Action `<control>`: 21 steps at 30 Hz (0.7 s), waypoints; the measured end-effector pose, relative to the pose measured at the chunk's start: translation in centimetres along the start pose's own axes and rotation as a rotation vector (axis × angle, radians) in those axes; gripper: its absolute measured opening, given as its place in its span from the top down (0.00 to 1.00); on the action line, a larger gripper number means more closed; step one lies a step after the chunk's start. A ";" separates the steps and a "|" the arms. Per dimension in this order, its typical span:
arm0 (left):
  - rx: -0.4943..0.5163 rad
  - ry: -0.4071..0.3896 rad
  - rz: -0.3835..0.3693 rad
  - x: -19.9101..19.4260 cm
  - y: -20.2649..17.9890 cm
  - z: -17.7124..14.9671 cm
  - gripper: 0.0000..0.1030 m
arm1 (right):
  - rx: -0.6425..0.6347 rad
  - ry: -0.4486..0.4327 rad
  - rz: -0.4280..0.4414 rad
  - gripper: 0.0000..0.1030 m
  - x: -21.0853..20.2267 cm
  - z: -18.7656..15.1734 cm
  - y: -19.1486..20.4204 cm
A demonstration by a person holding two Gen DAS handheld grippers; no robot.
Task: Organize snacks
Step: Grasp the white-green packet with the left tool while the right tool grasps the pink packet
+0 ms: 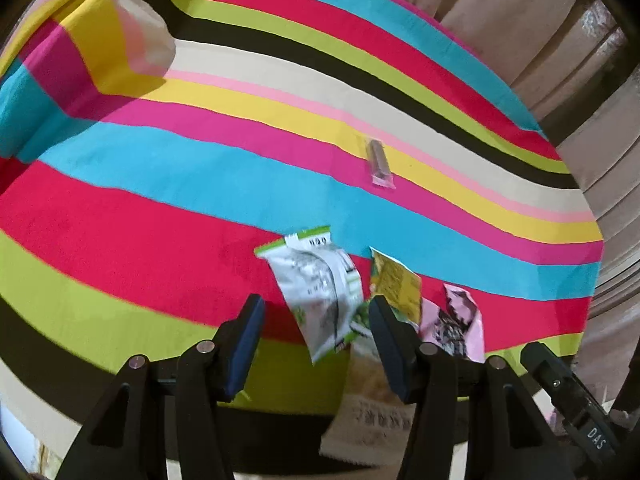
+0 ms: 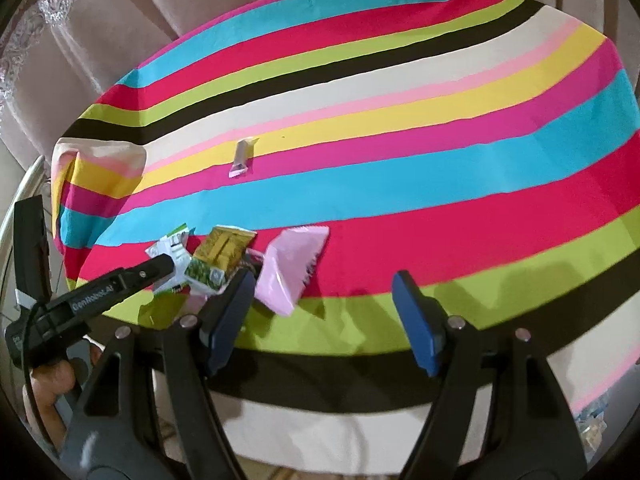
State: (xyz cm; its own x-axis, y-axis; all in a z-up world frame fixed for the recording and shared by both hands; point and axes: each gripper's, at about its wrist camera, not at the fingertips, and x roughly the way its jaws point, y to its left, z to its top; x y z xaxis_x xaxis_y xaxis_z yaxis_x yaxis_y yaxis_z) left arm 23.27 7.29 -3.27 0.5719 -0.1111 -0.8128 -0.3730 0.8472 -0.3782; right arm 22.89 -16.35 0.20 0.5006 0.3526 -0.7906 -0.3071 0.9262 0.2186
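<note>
Several snack packets lie bunched near the front edge of the striped tablecloth (image 1: 160,208): a green-and-white packet (image 1: 316,292), a yellow one (image 1: 396,284), a pink one with dark print (image 1: 456,328) and a beige one (image 1: 372,400) hanging over the edge. My left gripper (image 1: 318,340) hovers open around the green-and-white packet, with cloth showing between the left pad and the packet. A small wrapped bar (image 1: 380,164) lies alone farther back. My right gripper (image 2: 324,312) is open and empty, and the pink packet (image 2: 292,268) sits just beyond its left finger (image 2: 232,312).
Beige curtains (image 2: 140,8) hang behind the table. A corner of the cloth is folded up into a hump (image 1: 120,40), also in the right wrist view (image 2: 100,160). A person's hand (image 2: 48,380) holds the left gripper handle at the lower left.
</note>
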 end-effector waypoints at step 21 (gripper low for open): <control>0.100 -0.060 0.051 0.8 -0.2 0.1 0.68 | -0.027 0.082 -0.159 0.38 6.8 0.8 1.0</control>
State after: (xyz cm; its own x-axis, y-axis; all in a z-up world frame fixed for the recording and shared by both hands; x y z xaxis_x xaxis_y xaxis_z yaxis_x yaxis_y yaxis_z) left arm 23.88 7.04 -3.81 0.5978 -0.0381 -0.8008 -0.3297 0.8988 -0.2889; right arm 26.60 -12.96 -4.51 0.4768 0.1888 -0.8585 -0.2513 0.9652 0.0727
